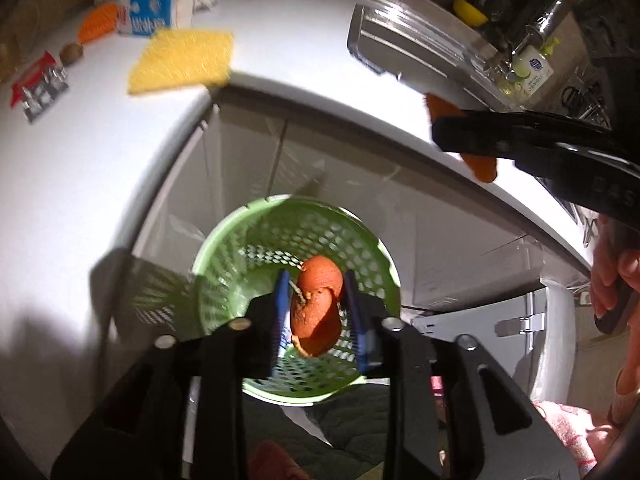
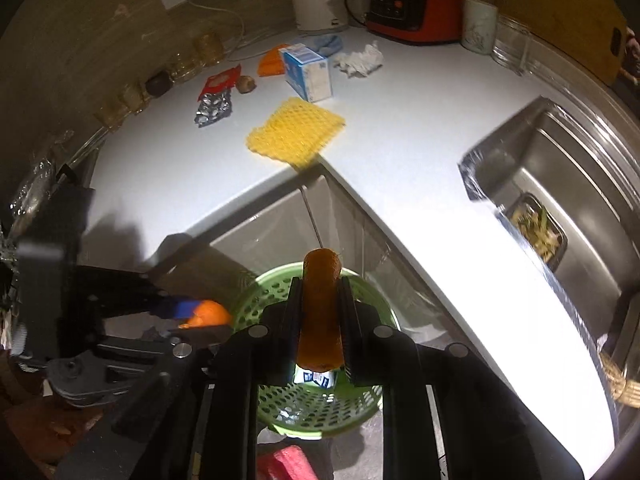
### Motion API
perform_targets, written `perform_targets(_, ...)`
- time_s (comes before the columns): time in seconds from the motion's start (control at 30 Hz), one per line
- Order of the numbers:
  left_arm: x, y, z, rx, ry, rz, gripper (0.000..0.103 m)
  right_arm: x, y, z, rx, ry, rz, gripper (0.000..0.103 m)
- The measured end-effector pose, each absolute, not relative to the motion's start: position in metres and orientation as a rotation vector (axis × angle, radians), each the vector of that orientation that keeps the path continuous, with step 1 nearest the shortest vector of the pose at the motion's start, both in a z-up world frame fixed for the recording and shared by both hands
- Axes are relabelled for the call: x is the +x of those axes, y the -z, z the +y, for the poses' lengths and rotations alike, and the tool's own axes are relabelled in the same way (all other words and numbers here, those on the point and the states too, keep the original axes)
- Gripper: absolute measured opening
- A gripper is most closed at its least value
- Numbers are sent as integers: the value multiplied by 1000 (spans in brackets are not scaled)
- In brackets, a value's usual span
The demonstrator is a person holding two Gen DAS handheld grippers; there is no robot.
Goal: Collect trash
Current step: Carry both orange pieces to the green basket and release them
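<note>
while both tools hover over the green basket point(image 1: 240, 248), each grips orange peel.
let the left tool point(image 1: 316, 312) drop first; keep the right tool point(image 2: 320, 320) centred above the rim before it lets go.

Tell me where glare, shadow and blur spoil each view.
Left wrist view: the white countertop is blown out by hard light, the yellow mesh is smeared by motion blur, and the left gripper casts a dark shadow at lower left. Right wrist view: the counter strip beside the sink glares white, the edges bend with fisheye, and the back wall is dim.
</note>
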State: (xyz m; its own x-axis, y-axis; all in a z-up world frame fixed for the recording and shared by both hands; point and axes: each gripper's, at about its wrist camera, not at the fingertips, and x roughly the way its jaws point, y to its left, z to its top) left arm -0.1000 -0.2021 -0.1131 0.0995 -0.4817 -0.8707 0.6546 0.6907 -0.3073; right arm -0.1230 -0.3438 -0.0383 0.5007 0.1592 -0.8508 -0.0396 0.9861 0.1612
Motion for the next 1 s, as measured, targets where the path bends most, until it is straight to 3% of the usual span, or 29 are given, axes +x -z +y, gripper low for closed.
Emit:
perform_targets(0.27, -109, 101, -200, 120, 737, 1160, 70, -146, 39, -355, 129, -173, 1033, 19)
perform_targets(0.4, -107, 80, -186, 104, 654, 1100, 80, -151, 39, -348, 113, -222, 1030, 20)
perform_targets(0.6, -105, 51, -156, 95, 495, 1008, 87, -157, 44, -333, 69, -279, 1033, 26)
perform_targets(0.63, -105, 49, -151, 91, 480, 1001, 88, -158, 47, -331, 56, -284, 1041, 33)
perform_targets(0.67, -105, 46, -147, 86, 459, 991, 89, -158, 51, -328, 45, -297, 1056, 50)
perform_targets(0.73, -104, 42, -140, 69, 430, 982, 90, -159, 57, -323, 25, -294, 1063, 74)
perform_targets(1.0, -105, 38, -120, 2, 352, 982, 90, -155, 56, -321, 5, -306, 1048, 85)
